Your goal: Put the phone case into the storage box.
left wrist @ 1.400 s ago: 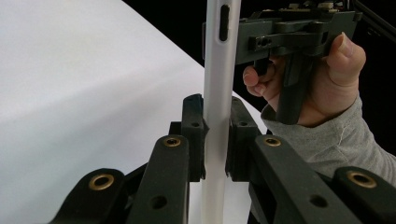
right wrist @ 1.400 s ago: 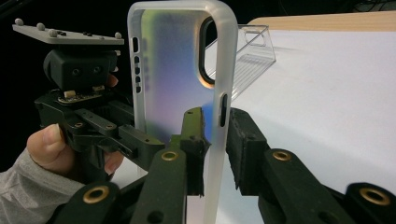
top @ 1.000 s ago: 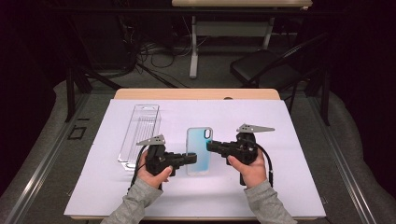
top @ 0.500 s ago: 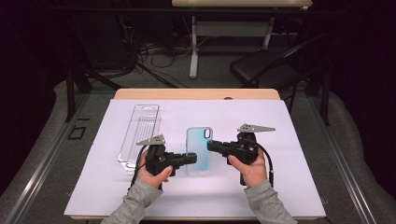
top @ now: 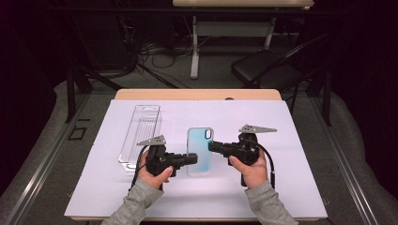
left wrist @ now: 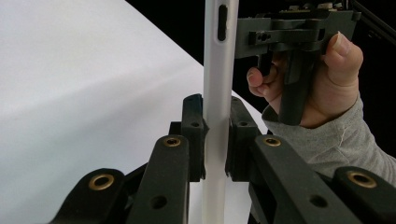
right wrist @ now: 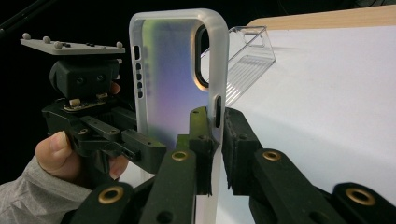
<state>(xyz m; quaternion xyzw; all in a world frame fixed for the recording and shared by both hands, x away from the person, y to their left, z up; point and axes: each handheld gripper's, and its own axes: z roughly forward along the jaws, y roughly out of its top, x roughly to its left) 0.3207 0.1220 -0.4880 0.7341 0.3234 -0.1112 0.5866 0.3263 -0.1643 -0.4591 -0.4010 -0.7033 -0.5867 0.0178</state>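
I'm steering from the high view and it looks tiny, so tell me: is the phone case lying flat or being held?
Observer: Held. In the left gripper view the left hand-held gripper clamps the phone case by its edge.
Operator: Does the other one grab it too?
Observer: Yes. The right hand-held gripper is shut on the opposite edge, just below a side slot.
Operator: What's behind the case?
Observer: From the right gripper view, the clear plastic package lies on the white sheet beyond it.

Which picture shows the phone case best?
The right gripper view: the phone case stands close up, its shiny back and camera hole plain. The high view shows it small between both grippers; the left gripper view shows its thin edge.
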